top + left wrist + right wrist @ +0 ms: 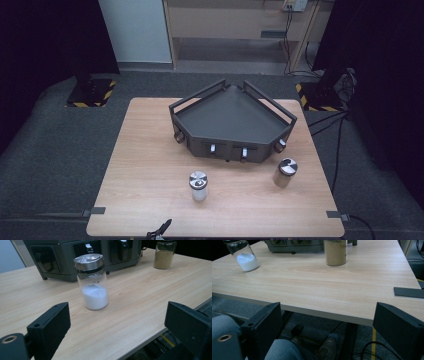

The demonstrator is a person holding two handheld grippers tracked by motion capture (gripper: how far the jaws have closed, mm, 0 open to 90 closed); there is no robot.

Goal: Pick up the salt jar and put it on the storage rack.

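Observation:
A glass jar of white powder with a metal lid stands on the wooden table, in front of a dark grey corner rack. A jar of brown powder stands to its right. My left gripper hovers over the near table edge, open and holding nothing, with the white jar a short way ahead of its jaws. Its dark tip pokes in at the bottom of the high view. My right gripper is open and holds nothing, low before the table edge, facing the brown jar.
The rack's front panel has small metal knobs. A black tape strip lies at the table's near right corner. Below the table edge are the person's knees and a shoe. Cables run over the floor on the right.

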